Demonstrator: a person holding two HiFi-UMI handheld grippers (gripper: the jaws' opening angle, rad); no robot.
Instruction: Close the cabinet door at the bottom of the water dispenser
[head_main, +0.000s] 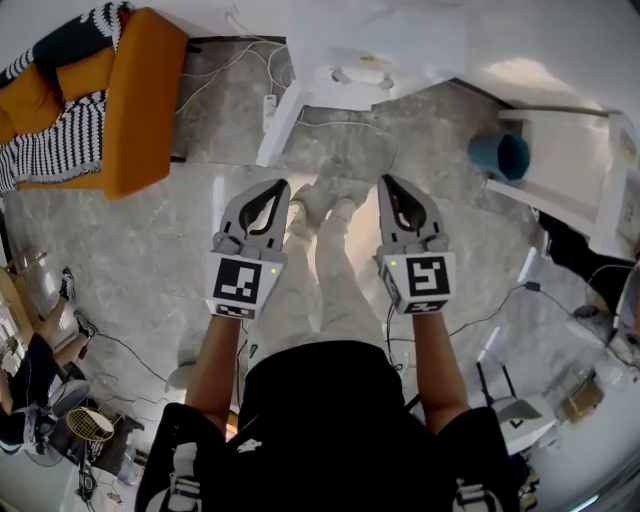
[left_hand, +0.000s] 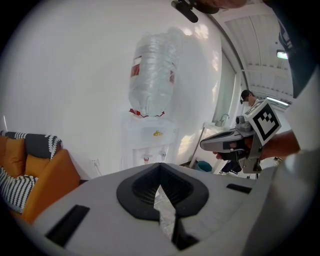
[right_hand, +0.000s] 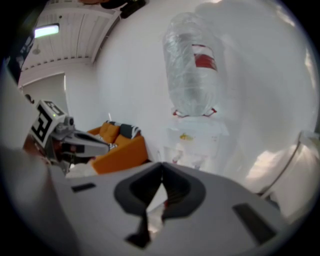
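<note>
The left tool (left_hand: 160, 167), jaws together and empty, faces the water dispenser (left_hand: 149, 142), orange sofa (left_hand: 47, 175) at left.

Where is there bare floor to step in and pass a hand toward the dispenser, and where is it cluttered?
Bare grey marble floor lies in front of the orange sofa, and again between the white water dispenser and the blue round bin. Crowded: black cables trail across the lower right and lower left, and more run along the wall between sofa and dispenser.
</note>
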